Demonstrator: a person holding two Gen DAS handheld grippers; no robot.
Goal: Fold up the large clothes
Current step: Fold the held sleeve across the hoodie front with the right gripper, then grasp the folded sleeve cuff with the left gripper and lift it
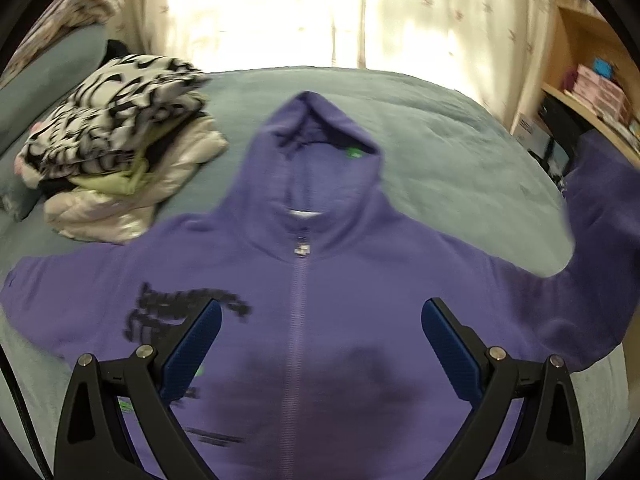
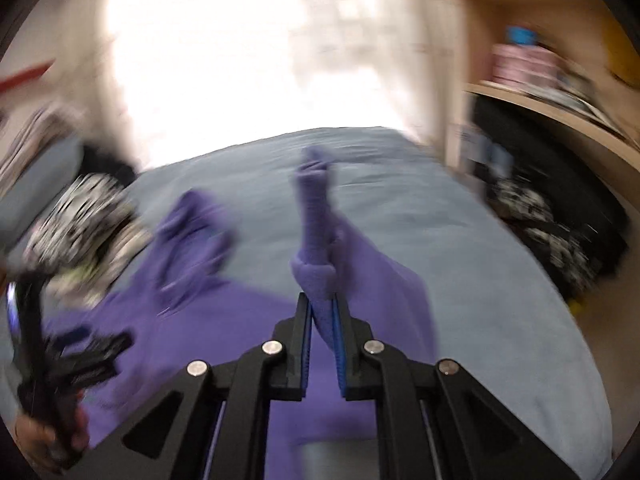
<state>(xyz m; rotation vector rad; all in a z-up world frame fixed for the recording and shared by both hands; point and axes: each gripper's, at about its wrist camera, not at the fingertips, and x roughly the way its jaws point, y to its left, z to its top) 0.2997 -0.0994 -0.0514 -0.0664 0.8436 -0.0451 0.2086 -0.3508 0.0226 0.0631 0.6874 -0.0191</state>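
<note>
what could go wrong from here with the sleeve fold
1. The right tool pinches only a narrow bunch of the purple hoodie's sleeve, so it may slip free mid-swing.
2. The left tool hangs open above the hoodie, pinning nothing, so the body may drag toward the folded pile.

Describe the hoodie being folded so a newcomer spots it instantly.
On the grey-blue bed under the bright curtains, find the folded clothes pile. Beside it lies the purple hoodie, spread flat and zipped: the only purple garment.

Hoodie (image 1: 360,320) print blurred, unreadable
</note>
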